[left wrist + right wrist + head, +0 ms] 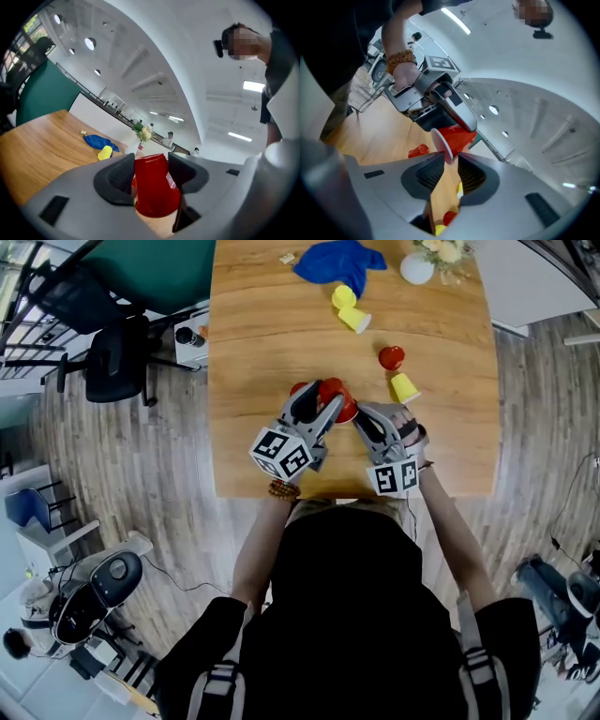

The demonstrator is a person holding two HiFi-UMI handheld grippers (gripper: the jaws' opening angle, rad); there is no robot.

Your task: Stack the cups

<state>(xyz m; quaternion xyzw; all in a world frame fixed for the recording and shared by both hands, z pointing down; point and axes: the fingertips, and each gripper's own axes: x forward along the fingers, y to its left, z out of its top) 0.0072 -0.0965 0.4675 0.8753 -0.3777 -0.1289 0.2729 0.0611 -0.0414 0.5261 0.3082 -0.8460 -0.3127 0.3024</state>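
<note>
**A:** Starting at our left, a spare red cup (418, 150) lies on the bench (253, 334), just beside our left gripper (151, 163).

**B:** That gripper's jaws are spread wide. The red cup (155, 190) fills the gap, with a pad against each side of its wall. We read that as a hold.

**A:** Agreed. The cup is base-up and rim-down, raised a little off the bench near its front edge.

**B:** And our right gripper (451, 159)?

**A:** Its jaws are a little apart. The cup's rim sits just at their tips, but neither pad presses it, so we'd call that gripper empty.

**B:** How will the cup handle?

**A:** We judge it light, thin-walled and probably slick. A hard squeeze mid-wall would likely buckle it. We'd grip gently across the wall, close to the stiffer rim or base.

**B:** Further right, a yellow cup (405, 387) lies on the bench, not yet stacked.
</note>
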